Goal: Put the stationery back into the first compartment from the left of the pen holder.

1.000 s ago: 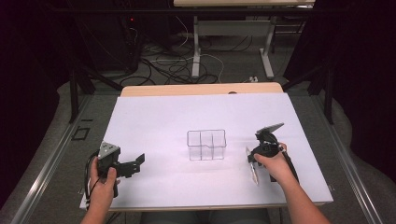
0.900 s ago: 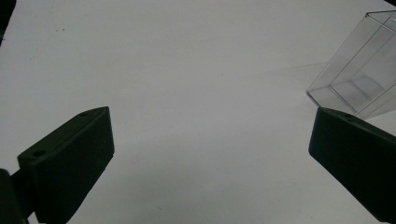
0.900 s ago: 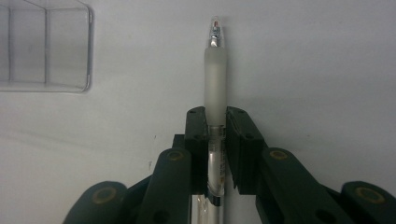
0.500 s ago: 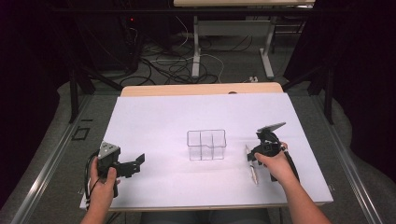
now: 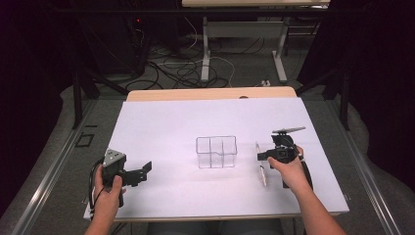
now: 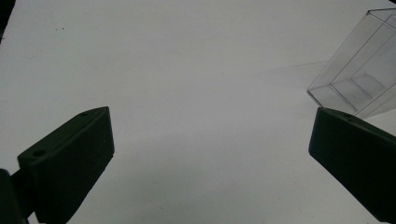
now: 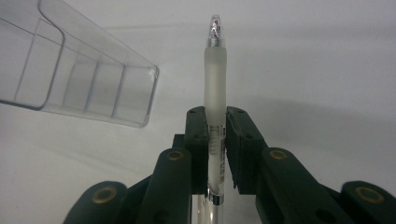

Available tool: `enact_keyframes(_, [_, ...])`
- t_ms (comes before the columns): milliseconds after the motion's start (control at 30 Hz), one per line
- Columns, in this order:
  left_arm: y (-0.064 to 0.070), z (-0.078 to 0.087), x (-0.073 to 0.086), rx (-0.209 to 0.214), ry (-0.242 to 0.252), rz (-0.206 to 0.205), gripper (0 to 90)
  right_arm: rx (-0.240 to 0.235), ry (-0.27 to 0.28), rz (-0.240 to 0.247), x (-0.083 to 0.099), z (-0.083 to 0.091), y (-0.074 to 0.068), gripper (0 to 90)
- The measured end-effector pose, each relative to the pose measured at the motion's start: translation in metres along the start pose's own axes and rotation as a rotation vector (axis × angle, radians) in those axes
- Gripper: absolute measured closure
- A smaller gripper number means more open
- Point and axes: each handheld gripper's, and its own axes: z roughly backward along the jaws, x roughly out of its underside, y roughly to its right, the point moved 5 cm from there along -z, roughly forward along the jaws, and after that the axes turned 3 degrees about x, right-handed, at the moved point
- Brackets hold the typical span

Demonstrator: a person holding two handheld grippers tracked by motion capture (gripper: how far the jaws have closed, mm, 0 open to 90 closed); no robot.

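Observation:
A clear plastic organizer [image 5: 217,152] with several compartments stands at the middle of the white table [image 5: 195,117]. My right gripper [image 5: 262,156] is just right of it, shut on a frosted clear pen [image 5: 263,172]. In the right gripper view the pen [image 7: 215,70] sticks out past the right gripper [image 7: 215,116], tip beside the organizer's corner [image 7: 79,70]. My left gripper [image 5: 144,171] sits near the table's front left, open and holding nothing. In the left gripper view, the left gripper [image 6: 210,140] has its jaws wide apart, and the organizer [image 6: 359,79] is at the right edge.
A wooden tabletop edge [image 5: 210,93] shows behind the white sheet. Beyond it, cables [image 5: 186,68] lie on the floor between the legs of another desk [image 5: 205,49]. A person's hands and forearms come in from the front edge.

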Motion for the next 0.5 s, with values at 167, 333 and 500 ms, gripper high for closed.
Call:
enact_keyframes(167, [0.000, 0.000, 0.000, 0.001, -0.002, -0.001, 0.2, 0.002, 0.076, 0.025, -0.003, 0.007, -0.005, 79.7])
enact_keyframes(333, [0.000, 0.000, 0.000, 0.002, -0.004, 0.001, 0.2, -0.002, 0.144, 0.058, -0.006, 0.012, -0.010, 79.7])
enact_keyframes(500, [0.001, -0.001, 0.001, 0.008, -0.010, 0.004, 0.2, 0.005, 0.212, 0.088, -0.007, 0.017, -0.015, 79.7])
